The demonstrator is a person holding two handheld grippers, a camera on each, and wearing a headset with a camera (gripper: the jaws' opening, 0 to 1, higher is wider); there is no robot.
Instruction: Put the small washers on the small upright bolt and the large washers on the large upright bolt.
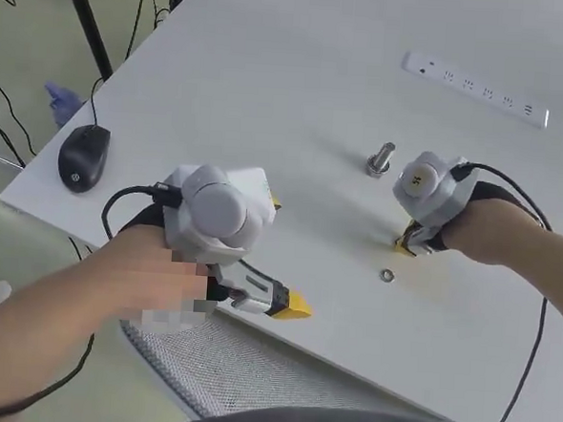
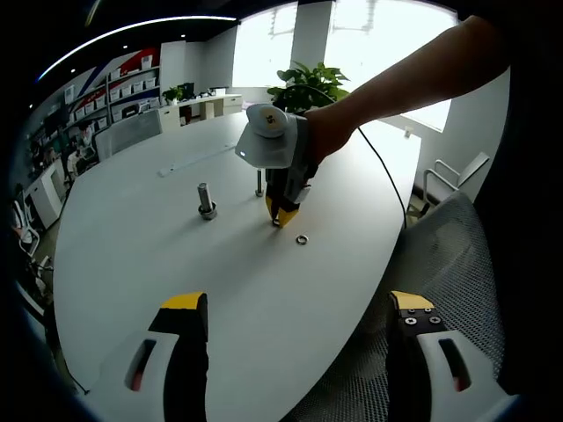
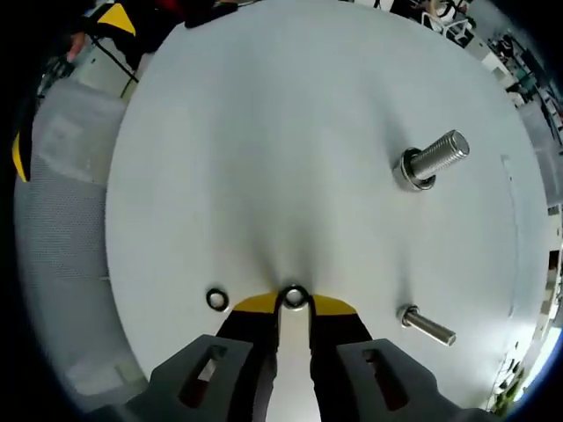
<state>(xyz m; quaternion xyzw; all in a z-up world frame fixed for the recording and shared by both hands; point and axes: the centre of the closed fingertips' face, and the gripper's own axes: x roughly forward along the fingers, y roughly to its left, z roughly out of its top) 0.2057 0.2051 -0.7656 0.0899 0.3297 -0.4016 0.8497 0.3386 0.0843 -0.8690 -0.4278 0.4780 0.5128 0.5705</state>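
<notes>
Broadly, the job looks under way rather than close to finished. On the white bench [image 1: 271,67] the left tool [image 2: 297,303] hangs by the front edge with its jaws wide apart and nothing between them. The right tool [image 3: 295,304] points down at the middle of the bench, its jaws drawn in on a gripped washer [image 3: 295,296] that lies flat on the surface. I judge that washer pinched but not yet lifted. The large bolt [image 3: 431,156] stands toward the far edge and carries a ring at its foot, likely at least one large washer already in place. The small bolt [image 3: 428,326] stands near it, and its shank looks bare. A loose washer [image 3: 216,299] lies just beside the right tool's tips, on the front-edge side, waiting its turn.

Some things are hard to make out. The ring on the large bolt could be one washer, several, or the bolt's own head. Neither washer on the bench can be called small or large. In the head view the right tool's body covers its own tips and what they hold.
</notes>
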